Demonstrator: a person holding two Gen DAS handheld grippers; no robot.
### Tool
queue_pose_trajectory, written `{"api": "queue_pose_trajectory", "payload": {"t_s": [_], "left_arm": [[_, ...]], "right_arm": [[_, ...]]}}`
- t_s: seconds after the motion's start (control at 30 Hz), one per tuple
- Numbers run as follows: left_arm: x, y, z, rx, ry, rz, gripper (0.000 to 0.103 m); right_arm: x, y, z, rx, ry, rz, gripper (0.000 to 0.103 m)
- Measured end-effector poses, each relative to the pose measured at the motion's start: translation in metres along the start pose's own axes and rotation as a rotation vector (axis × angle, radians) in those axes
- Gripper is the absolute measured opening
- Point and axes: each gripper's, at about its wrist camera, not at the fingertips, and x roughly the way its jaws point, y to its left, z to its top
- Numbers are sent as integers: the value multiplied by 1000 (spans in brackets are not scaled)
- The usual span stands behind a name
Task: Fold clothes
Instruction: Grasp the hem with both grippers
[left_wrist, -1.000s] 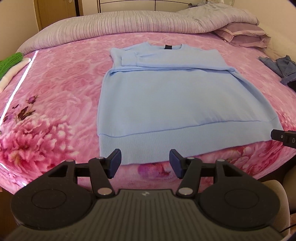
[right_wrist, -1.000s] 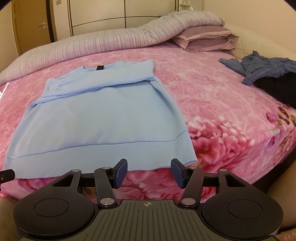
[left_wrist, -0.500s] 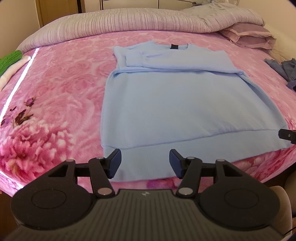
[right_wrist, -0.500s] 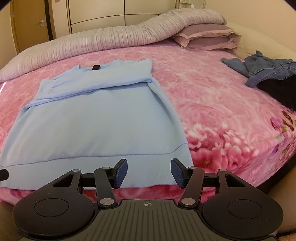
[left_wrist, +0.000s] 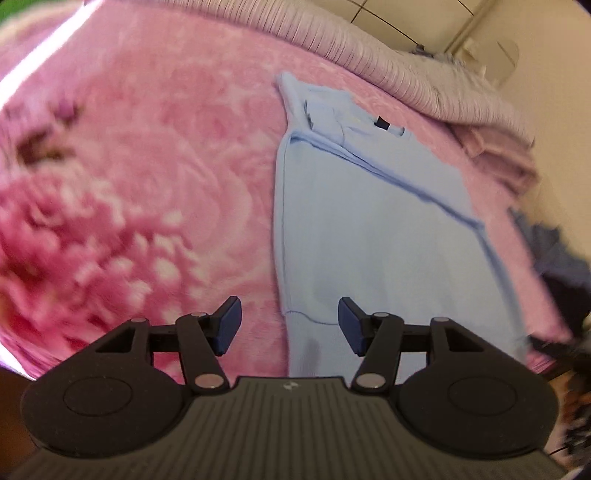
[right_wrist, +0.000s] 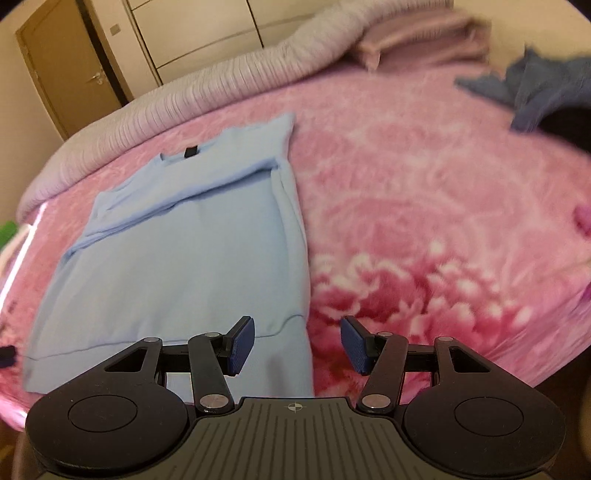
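I am looking across a bed (left_wrist: 155, 192) covered in a pink blanket with a large rose pattern, both views slightly blurred. Along its far side lies a ridged, pale lilac quilt (right_wrist: 207, 99), bunched up into a long roll, with lilac pillows (right_wrist: 424, 40) stacked at its right end. Behind the bed, the right view shows cream walls, pale wardrobe panels and a brown wooden door (right_wrist: 70, 74) with a handle. A light blue sweater (right_wrist: 192, 254) lies flat on the blanket, its neckline with a small dark label toward the quilt, its sleeves folded across the chest, and its ribbed hem toward me at the near edge of the bed. My left tongs (left_wrist: 290, 325) are open, holding nothing, poised at the sweater's near left corner: the hem's left edge shows in the gap between the blue pads, whether touching them I cannot tell. My right tongs (right_wrist: 297, 345) are likewise open and empty, at the near right corner, with the sweater's right edge running between the pads. Well to the right of the sweater, a crumpled heap of blue denim (right_wrist: 532, 85) lies on the blanket beside something black. A scrap of green (right_wrist: 7, 229) shows at the far left edge.
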Motion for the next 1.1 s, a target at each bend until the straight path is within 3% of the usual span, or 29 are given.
{"api": "queue_pose_trajectory", "payload": {"t_s": [0.27,0.33,0.43,0.5,0.57,0.83,0.97,1.03,1.1], "left_arm": [[24,16,12,-66,17,-136,49],[32,19,15,-71,25,-168,40],[44,18,18,-73,49,-202,34],[48,17,20,-66,55,-227,33],[48,18,19,-62,55,-238,32],[51,39,11,-187,42,-326,30],[65,31,22,-152,38,-343,29],[68,31,23,-144,50,-344,15],[67,33,22,-138,60,-352,7]], "right_arm": [[15,-53,25,179,92,164,56],[21,-64,29,225,106,209,56],[31,-70,34,247,106,279,55],[36,-70,36,251,115,306,48],[42,-69,37,243,142,314,28],[42,-83,30,271,163,380,27],[55,-80,35,296,157,400,27],[60,-76,37,297,153,408,27],[61,-74,38,289,155,407,25]]}}
